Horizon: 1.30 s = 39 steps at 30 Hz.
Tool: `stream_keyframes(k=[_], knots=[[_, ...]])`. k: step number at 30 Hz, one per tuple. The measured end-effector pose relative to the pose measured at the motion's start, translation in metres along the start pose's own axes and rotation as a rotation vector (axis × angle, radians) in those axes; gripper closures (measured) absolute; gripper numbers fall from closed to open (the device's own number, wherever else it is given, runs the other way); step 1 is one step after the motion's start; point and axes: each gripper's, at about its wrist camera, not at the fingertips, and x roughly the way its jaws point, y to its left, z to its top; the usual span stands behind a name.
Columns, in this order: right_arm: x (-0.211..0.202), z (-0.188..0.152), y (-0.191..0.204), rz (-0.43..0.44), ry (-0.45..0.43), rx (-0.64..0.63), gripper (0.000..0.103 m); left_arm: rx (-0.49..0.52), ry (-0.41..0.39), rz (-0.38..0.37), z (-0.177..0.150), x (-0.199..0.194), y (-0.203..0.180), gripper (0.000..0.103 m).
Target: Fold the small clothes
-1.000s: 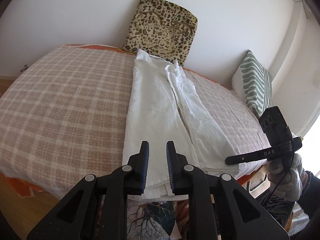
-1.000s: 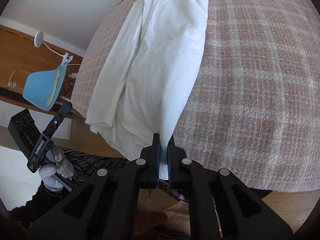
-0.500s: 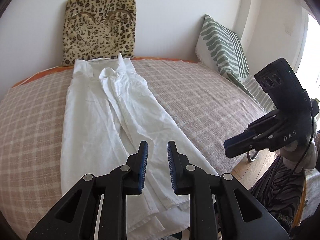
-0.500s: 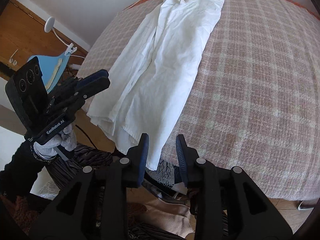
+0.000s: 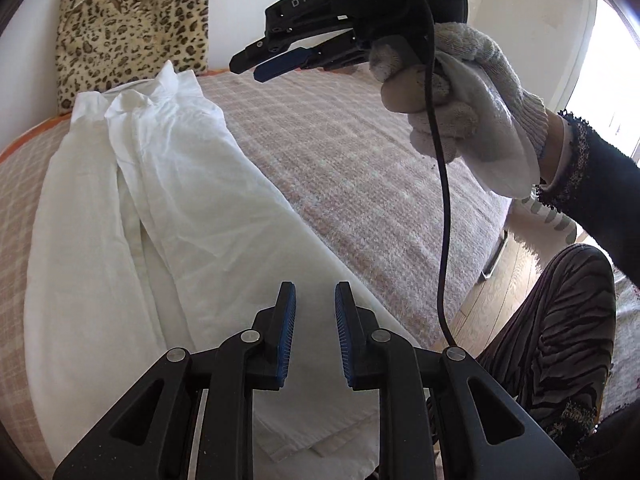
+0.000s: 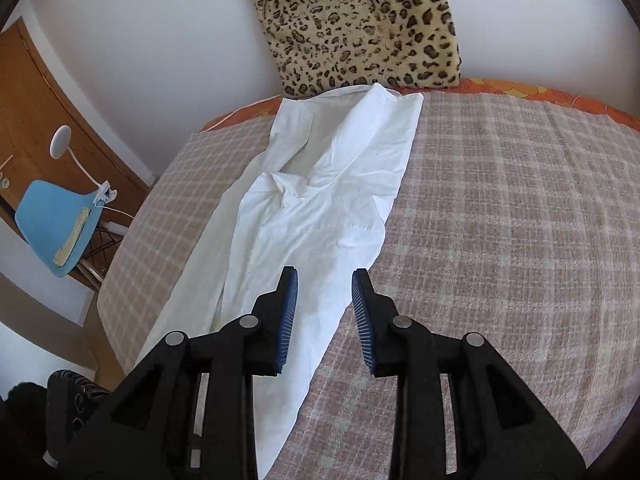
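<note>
- White walls back a bed (image 6: 500,240) spread with a pink-and-cream checked blanket, an orange sheet edge showing along its far side.
- Against the wall at the head stands a leopard-print cushion (image 6: 356,28), seen in both views.
- Only the right wrist view shows the far side of the room: a wooden door, a blue chair (image 6: 56,228) and a white clip lamp (image 6: 60,142) beside the bed.
- Only the left wrist view shows the person: a gloved hand (image 5: 460,108) with a dark sleeve, a patterned trouser leg, the wooden floor and a bright window at the right edge.
- That gloved hand carries the right gripper (image 5: 260,64) high over the blanket, a black cable hanging from it; from this side its blue pads stand a little apart with nothing between them.
- Lengthwise along the bed lies the white garment (image 5: 168,208), its collar end just below the cushion and its hem at the near edge of the mattress.
- It is folded into a long narrow strip, one side lapped over the other, with soft creases and a rumpled collar; layered hem edges show near the left gripper (image 5: 315,312).
- Jaws of the left gripper stand apart, released, over the hem with no cloth pinched.
- In its own view the right gripper (image 6: 325,300) has just been opening; its jaws are parted above the garment's right edge, with nothing held.
</note>
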Motion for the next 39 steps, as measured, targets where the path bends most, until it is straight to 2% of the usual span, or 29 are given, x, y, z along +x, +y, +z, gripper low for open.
stream_keyframes(k=[2,6,9,10,13,16,19,22,23,24,25,26,29,31,32,36,39], knots=[[0.023,0.009,-0.002,-0.011,0.01,-0.015,0.073,0.007,0.014,-0.007,-0.003,0.004,0.0,0.085],[0.067,0.022,-0.009,0.037,0.078,0.0,0.073,-0.012,0.029,-0.038,-0.008,0.01,0.004,0.085],[0.099,0.041,-0.024,-0.096,0.116,-0.021,0.073,-0.007,0.022,-0.042,-0.009,0.01,0.004,0.084],[0.105,0.051,-0.034,-0.129,0.116,0.009,0.073,-0.012,0.02,-0.044,-0.009,0.009,0.005,0.085],[0.099,0.075,-0.071,-0.044,0.051,0.185,0.071,-0.009,0.019,-0.045,-0.008,0.008,0.005,0.084],[0.104,0.089,-0.089,-0.045,0.053,0.225,0.05,-0.01,0.019,-0.051,-0.007,0.009,0.005,0.085],[0.119,0.094,-0.099,-0.001,0.068,0.259,0.05,-0.01,0.015,-0.055,-0.008,0.011,0.006,0.085],[0.132,0.098,-0.104,0.035,0.043,0.297,0.05,-0.01,0.014,-0.061,-0.008,0.011,0.007,0.085],[0.134,0.1,-0.104,0.046,0.03,0.298,0.052,-0.018,0.014,-0.067,-0.008,0.011,0.008,0.085],[0.136,0.102,-0.103,0.047,0.022,0.298,0.06,-0.023,0.013,-0.072,-0.007,0.011,0.01,0.085],[0.14,0.104,-0.102,0.042,0.028,0.291,0.09,-0.023,0.013,-0.073,-0.007,0.011,0.01,0.085],[0.143,0.106,-0.101,0.027,0.043,0.286,0.099,-0.022,0.012,-0.074,-0.007,0.012,0.009,0.085],[0.137,0.116,-0.081,-0.071,0.014,0.176,0.101,-0.036,0.002,-0.079,-0.01,0.011,0.01,0.085],[0.136,0.126,-0.07,-0.193,-0.01,0.093,0.102,-0.035,-0.007,-0.074,-0.011,0.012,0.008,0.085],[0.142,0.129,-0.071,-0.226,0.004,0.093,0.102,-0.031,-0.011,-0.07,-0.011,0.012,0.007,0.085],[0.157,0.128,-0.079,-0.281,0.047,0.08,0.101,-0.02,-0.007,-0.066,-0.013,0.009,0.006,0.085],[0.14,0.132,-0.082,-0.289,0.002,0.124,0.097,-0.005,-0.006,-0.058,-0.012,0.007,0.003,0.085]])
